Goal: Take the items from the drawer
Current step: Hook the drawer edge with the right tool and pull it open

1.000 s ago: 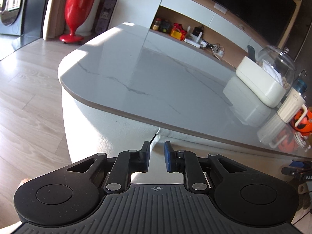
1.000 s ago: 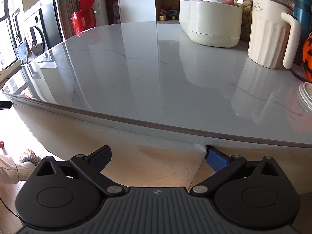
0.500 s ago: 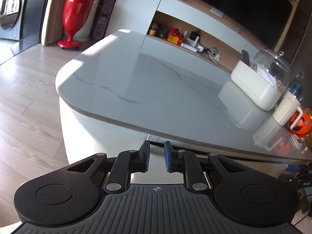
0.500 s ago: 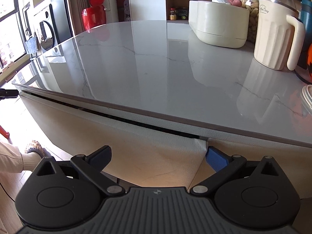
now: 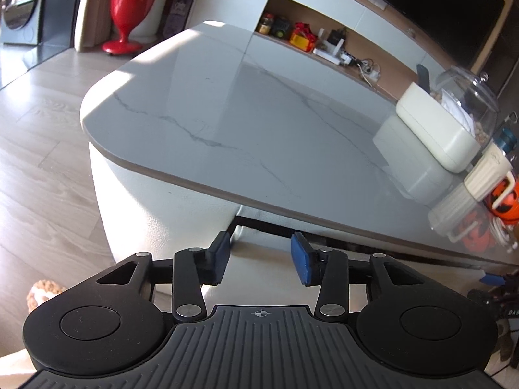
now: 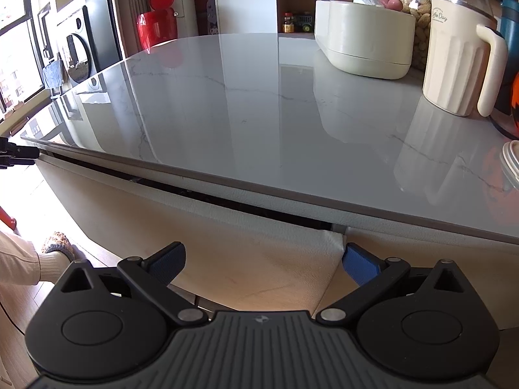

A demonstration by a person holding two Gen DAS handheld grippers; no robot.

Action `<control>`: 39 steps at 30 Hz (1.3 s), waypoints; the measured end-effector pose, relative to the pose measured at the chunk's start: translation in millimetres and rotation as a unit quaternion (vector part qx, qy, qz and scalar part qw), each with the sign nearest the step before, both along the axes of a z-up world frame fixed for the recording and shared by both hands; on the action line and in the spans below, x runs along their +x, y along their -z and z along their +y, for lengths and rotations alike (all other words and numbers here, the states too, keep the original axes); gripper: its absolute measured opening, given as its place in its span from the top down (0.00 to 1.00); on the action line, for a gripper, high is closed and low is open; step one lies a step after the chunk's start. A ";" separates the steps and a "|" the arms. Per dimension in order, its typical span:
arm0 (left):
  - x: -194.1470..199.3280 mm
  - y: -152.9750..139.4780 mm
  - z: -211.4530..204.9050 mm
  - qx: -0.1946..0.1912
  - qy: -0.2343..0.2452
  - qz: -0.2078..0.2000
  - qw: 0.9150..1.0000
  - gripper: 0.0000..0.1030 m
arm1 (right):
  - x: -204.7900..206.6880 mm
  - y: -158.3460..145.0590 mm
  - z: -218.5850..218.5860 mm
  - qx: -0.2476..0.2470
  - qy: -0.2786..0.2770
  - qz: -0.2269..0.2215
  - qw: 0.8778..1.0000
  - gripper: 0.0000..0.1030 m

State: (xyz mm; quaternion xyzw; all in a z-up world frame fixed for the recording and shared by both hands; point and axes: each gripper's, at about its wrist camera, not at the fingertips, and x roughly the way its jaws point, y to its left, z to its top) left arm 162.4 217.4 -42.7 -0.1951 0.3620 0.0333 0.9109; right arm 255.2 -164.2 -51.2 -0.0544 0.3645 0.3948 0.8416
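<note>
**Drawer cracked open, contents unseen**

The cream leather-fronted drawer (image 6: 246, 253) under the glossy grey marble-patterned surface (image 6: 259, 103) stands slightly out, a dark slit showing along its top edge; nothing inside can be seen yet. The right gripper (image 6: 262, 261) sits at the drawer's right end with its fingers wide apart, the right blue pad (image 6: 358, 264) tucked into the seam beside the front panel. The left gripper (image 5: 261, 257) is near the drawer's left corner, its fingers parted and holding nothing.

The likely risks lie in the pull. With only one pad hooked in the seam, it could slip off the soft leather edge, and an uneven tug from one end might skew the drawer. A gripper lifted too high would knock the surface's overhanging rim. On the far right of the surface, the cream ribbed jug (image 6: 454, 71) and cream oval container (image 6: 363, 45) stand well clear.
</note>
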 end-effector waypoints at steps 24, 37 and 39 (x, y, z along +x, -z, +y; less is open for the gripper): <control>36.9 -20.6 -116.9 0.117 0.077 0.020 0.990 0.76 | -17.0 -25.3 80.8 -0.033 0.131 0.036 0.990 0.01; 43.8 -12.3 -113.6 0.082 0.100 0.077 0.989 0.70 | -12.2 -24.0 84.9 -0.056 0.127 0.079 0.987 0.00; 33.6 -13.3 -114.4 0.082 0.112 0.087 0.986 0.70 | -17.4 -23.2 78.6 -0.054 0.118 0.091 0.987 0.00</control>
